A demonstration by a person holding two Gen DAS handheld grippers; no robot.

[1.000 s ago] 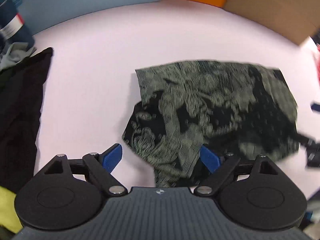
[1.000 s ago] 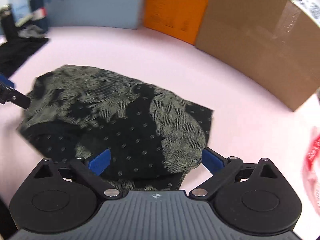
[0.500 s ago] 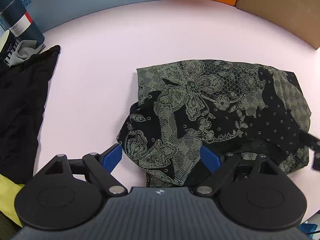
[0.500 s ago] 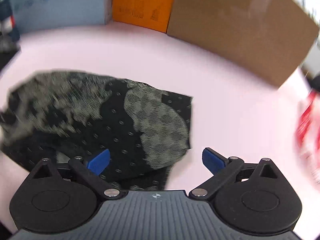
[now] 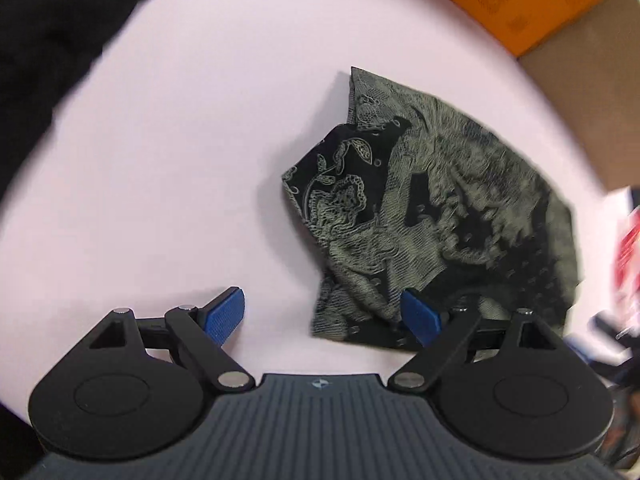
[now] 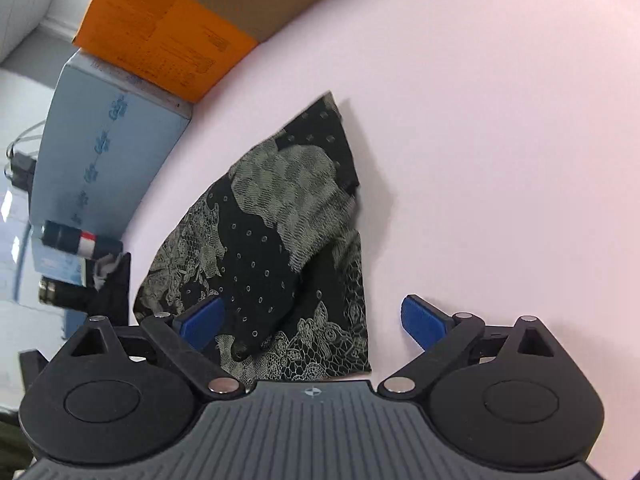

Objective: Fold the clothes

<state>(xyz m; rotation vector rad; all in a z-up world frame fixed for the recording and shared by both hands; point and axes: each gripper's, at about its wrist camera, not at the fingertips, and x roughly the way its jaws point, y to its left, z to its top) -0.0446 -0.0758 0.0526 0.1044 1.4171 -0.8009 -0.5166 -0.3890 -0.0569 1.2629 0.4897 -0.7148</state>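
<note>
A black garment with pale green lace print (image 5: 432, 216) lies bunched and loosely folded on the pink table (image 5: 180, 160). My left gripper (image 5: 324, 314) is open and empty, over the garment's near left edge; its right finger sits over the cloth. In the right wrist view the same garment (image 6: 272, 248) lies ahead, tilted. My right gripper (image 6: 312, 316) is open and empty, with its left finger over the cloth and its right finger over bare table.
A black cloth (image 5: 44, 40) lies at the far left. Orange (image 6: 160, 36), light blue (image 6: 100, 140) and brown cardboard boxes (image 5: 592, 92) line the table's back. Dark cans (image 6: 80, 240) stand by the blue box. A red-and-white item (image 5: 626, 252) is at the right edge.
Both grippers have swung and tilted, so each view has rotated. The left gripper moved left of the garment. The garment lies more bunched than a second ago. Both stay open.
</note>
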